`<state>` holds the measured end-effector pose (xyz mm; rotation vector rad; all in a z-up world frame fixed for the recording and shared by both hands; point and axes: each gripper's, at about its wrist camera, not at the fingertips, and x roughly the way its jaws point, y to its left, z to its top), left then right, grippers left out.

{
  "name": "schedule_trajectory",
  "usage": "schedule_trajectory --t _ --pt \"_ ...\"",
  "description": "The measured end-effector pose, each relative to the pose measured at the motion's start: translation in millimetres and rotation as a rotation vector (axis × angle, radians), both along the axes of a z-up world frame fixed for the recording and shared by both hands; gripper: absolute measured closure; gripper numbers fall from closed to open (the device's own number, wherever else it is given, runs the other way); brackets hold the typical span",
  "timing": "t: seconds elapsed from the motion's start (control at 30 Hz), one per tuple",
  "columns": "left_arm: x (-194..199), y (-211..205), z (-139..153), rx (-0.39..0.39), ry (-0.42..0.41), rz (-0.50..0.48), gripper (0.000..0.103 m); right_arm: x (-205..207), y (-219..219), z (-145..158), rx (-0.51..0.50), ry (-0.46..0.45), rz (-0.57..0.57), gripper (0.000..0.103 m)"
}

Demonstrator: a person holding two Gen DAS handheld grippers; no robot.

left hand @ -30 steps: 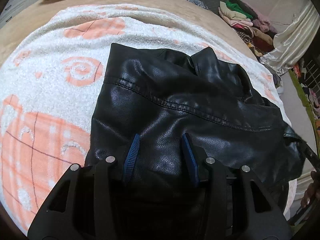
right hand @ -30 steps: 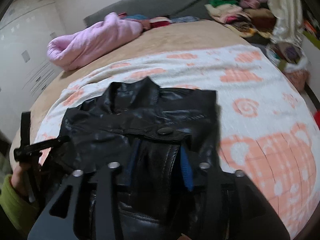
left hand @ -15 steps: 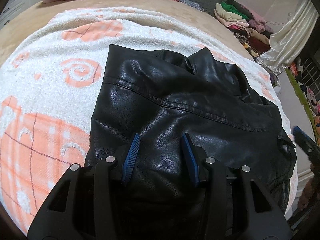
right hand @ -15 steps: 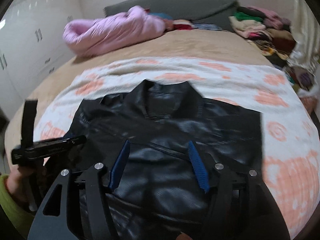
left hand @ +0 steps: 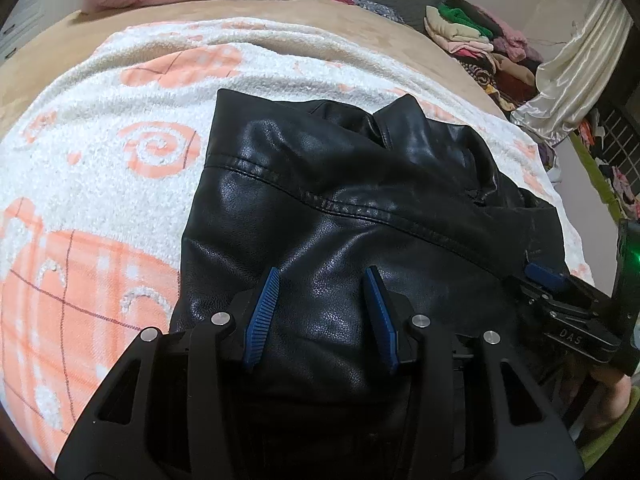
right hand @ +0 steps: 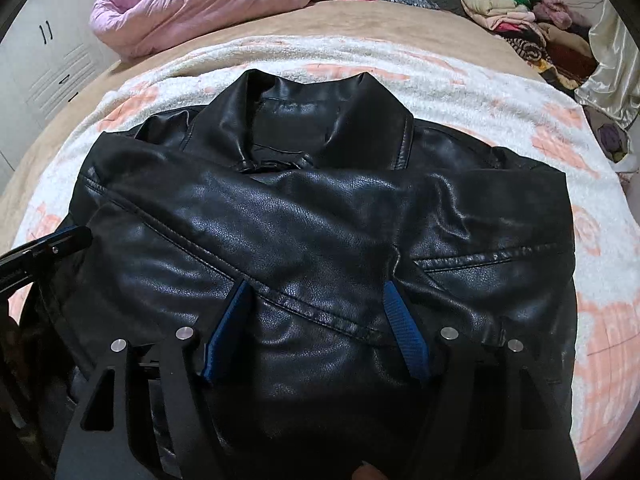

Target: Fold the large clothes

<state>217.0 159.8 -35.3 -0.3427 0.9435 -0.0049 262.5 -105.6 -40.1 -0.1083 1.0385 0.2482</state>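
Note:
A black leather jacket (left hand: pixel 340 200) lies on a white and orange blanket (left hand: pixel 100 168) on the bed, collar at the far side, both sleeves folded across the body. It also shows in the right wrist view (right hand: pixel 320 208). My left gripper (left hand: pixel 322 284) is open and empty, just above the jacket's near left part. My right gripper (right hand: pixel 316 296) is open and empty over the near middle of the jacket; it also shows at the right in the left wrist view (left hand: pixel 544 276). The left gripper's tip shows at the left edge of the right wrist view (right hand: pixel 48 246).
A pink duvet (right hand: pixel 200 4) lies at the head of the bed. A pile of mixed clothes (right hand: pixel 520 20) sits at the far right, beside a shiny cream curtain (left hand: pixel 572 72). White wardrobe doors (right hand: pixel 48 68) stand to the left.
My right gripper let go of the sleeve, opened wide, and moved right to the jacket's middle. The sleeve now lies flat across the body. My left gripper barely moved.

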Motion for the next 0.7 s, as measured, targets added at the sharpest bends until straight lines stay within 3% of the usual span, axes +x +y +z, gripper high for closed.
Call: schedule_trajectory --t 0.07,0.13,0.27,0.43,0.7 --pt "0 -2 2 0.021 -0.007 -0.013 0.067 -7 -4 9 0.035 -0.022 -0.004 0.036" --pt "-3 -2 8 0.012 -0.032 -0.02 0.064 -22 -17 27 0.136 -0.058 -0.018 0.036" --pt "-20 -11 31 0.013 -0.101 -0.028 0.044 -54 -47 59 0.245 -0.136 -0.07 0.036" --pt "-40 -39 44 0.035 -0.129 -0.084 0.044 -85 -72 74 0.233 -0.196 -0.116 0.036" --pt "-46 -71 7 0.121 -0.006 -0.146 0.047 -112 -68 73 0.168 -0.24 -0.092 0.036"
